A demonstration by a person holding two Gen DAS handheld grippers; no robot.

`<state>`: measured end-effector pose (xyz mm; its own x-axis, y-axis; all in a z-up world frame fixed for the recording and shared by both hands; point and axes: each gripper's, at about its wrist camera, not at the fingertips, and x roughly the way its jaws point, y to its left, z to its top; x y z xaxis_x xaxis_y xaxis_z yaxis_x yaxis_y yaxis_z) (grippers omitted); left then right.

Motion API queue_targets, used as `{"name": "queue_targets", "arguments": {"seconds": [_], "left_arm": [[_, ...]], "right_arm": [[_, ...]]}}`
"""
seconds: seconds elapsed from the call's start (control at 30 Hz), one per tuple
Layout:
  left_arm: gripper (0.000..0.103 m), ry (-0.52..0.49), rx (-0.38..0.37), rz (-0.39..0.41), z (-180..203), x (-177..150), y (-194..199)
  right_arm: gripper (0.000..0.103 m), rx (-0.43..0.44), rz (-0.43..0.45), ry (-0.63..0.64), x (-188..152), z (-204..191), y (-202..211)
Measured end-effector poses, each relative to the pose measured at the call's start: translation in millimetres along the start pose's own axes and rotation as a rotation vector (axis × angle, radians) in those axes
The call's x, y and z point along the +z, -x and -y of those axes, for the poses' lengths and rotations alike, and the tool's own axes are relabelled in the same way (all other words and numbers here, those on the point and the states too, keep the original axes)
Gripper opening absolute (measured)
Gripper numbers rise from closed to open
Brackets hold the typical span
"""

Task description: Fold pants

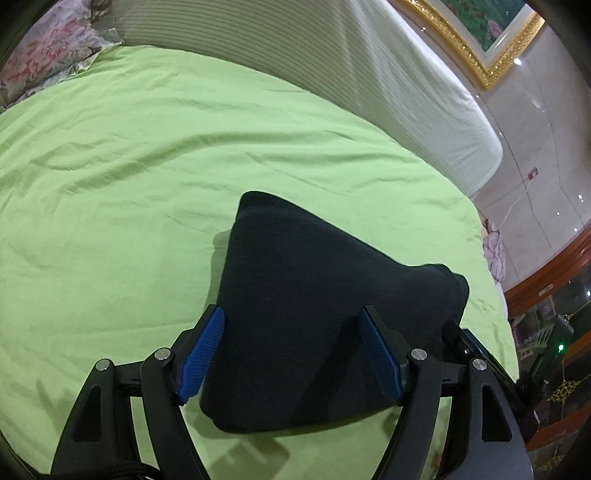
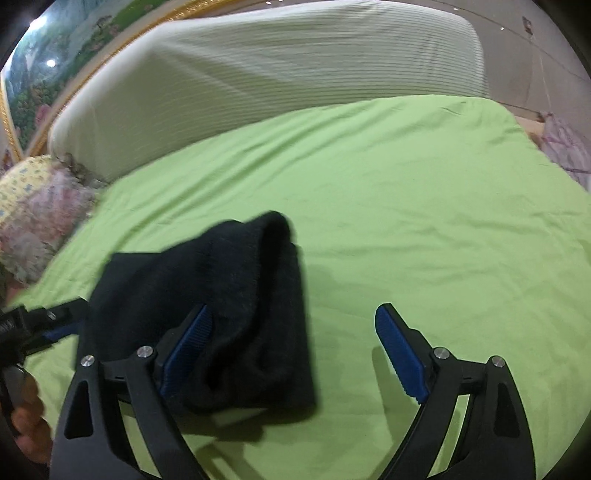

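a: left gripper (image 1: 291,349) state?

b: jaws spread wide, nothing clamped. the blue ribbed pads (image 1: 201,354) sit on either side of the black pants (image 1: 314,314), which fill the gap between them. whether either pad touches the cloth, the left wrist view doesn't show clearly.

a: right gripper (image 2: 291,350)?

b: also spread wide, released. its left pad (image 2: 186,349) is at the right part of the pants (image 2: 221,306), looks like touching or just over the fabric, can't tell which. the right pad (image 2: 400,354) is over bare sheet, well apart from the cloth.

a: where's the garment?

b: folded into a compact dark bundle, lying on the green bed sheet (image 1: 129,184) near the front edge of the bed. in the left wrist view it reads as a rough triangle, apex pointing away from the camera. in the right wrist view a rolled, ribbed edge stands up at the far end of the bundle.

a: can the grippers see each other?

b: yes. the left gripper's black linkage (image 2: 44,325) shows at the left edge of the right wrist view, just beside the pants, with part of a hand (image 2: 27,413) below it. the right gripper's body (image 1: 476,354) shows at the right of the left wrist view, beside the bundle.

a: surroundings?

b: striped white headboard cushion (image 2: 277,66) behind the sheet (image 2: 406,203), floral pillow (image 2: 40,206) at its left end, gold-framed painting (image 1: 491,33) on the wall, wooden cabinet (image 1: 546,306) off the right side of the bed.
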<state>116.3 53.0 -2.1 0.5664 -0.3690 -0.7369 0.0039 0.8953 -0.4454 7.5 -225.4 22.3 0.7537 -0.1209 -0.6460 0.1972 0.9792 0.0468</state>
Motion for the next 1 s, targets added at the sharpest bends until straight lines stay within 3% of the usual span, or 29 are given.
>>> {"name": "queue_targets", "arguments": {"seconds": [0.33, 0.57, 0.8, 1.0], "left_arm": [[0.08, -0.014, 0.045, -0.032, -17, 5, -38], [0.083, 0.017, 0.017, -0.048, -27, 9, -48], [0.082, 0.039, 0.012, -0.046, -25, 7, -31], [0.082, 0.032, 0.034, -0.043, -29, 6, -29]], "right_arm": [[0.09, 0.012, 0.001, 0.008, -5, 8, -7], [0.09, 0.044, -0.021, -0.033, -5, 12, -10], [0.085, 0.193, -0.027, -0.082, -2, 2, -2], [0.079, 0.236, -0.061, -0.104, -11, 1, -17]]}}
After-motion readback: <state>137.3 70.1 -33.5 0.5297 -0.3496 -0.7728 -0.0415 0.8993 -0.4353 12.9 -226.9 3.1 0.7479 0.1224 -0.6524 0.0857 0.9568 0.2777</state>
